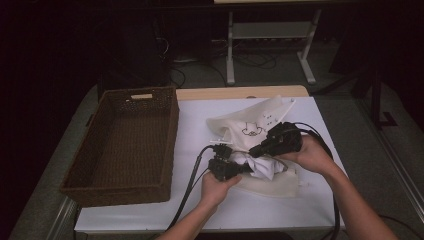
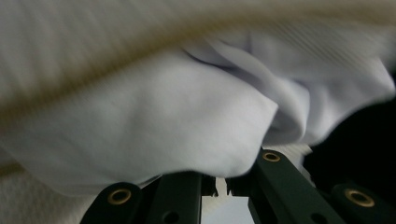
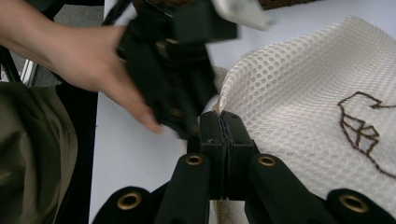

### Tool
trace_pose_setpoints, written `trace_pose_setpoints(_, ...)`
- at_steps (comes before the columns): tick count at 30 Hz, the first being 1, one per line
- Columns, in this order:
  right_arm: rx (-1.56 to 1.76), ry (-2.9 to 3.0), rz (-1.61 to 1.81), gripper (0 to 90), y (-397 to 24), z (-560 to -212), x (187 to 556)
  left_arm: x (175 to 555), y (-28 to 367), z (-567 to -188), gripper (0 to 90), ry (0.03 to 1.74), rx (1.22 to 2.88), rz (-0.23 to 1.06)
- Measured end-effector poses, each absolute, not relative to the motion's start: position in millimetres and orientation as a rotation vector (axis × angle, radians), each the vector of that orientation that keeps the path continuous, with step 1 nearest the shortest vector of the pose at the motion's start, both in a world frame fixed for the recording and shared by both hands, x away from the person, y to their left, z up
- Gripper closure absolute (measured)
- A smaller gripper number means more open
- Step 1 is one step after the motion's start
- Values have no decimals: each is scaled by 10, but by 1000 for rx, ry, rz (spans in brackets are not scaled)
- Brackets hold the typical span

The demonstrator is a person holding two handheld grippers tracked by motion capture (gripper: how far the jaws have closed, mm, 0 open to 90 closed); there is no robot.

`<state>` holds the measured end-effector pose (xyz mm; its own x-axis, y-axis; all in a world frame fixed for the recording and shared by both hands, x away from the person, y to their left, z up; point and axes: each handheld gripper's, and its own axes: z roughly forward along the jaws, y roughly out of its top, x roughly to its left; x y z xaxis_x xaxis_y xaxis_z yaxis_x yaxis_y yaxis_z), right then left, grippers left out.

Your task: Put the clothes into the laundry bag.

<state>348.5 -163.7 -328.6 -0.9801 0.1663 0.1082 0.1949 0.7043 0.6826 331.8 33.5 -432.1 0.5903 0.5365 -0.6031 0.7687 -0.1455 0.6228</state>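
Near the desk's [image 1: 150, 205] middle, beside the wicker basket [image 1: 122, 145], my right tool [image 3: 224, 122] clamped the cream mesh bag's [image 3: 299, 93] edge, my left tool [image 2: 219, 179] pinched white cloth [image 2: 154, 121] at the bag's mouth.

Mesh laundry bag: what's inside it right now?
White cloth bunches at the mouth of the mesh laundry bag; how far in it reaches is covered by the mesh. The right hand-held gripper pinches the bag's edge.

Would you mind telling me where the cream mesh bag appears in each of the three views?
High view: mesh bag right of centre, between both hands.
Left gripper view: blurred band along the top, above white cloth.
Right gripper view: right half.
Shared landmark: the bag's mesh weave.
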Motion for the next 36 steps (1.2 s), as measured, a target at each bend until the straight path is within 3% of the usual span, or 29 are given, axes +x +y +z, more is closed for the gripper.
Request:
trace_pose_setpoints(6,-309,-2849,-1199,887,-1708,-3233,3457,3572,238,-4272,847,1161,1715,-162)
trace_pose_setpoints(16,-232,-2791,-1315,887,-1699,-3035,3319,3155,468,-4000,847,1052,1754,-129)
trace_pose_setpoints(23,-279,-2835,-1213,887,-1634,-3200,3416,3495,276,-4374,848,1201,1760,-85)
trace_pose_setpoints(28,-371,-2839,-1187,884,-1769,-3347,3534,3569,331,-4423,839,1234,1748,-91)
trace_pose_setpoints(31,-417,-2865,-1185,879,-1836,-3420,3547,3490,389,-4375,769,1190,1802,-129)
trace_pose_setpoints(34,-442,-2889,-1173,879,-1881,-3456,3542,3430,431,-4356,592,1150,1824,-195)
trace_pose_setpoints(35,-442,-2889,-1173,879,-1881,-3456,3542,3389,442,-4349,592,1124,1832,-262)
trace_pose_setpoints(36,-454,-2893,-1171,878,-1905,-3476,3543,3320,436,-4320,518,1078,1854,-326)
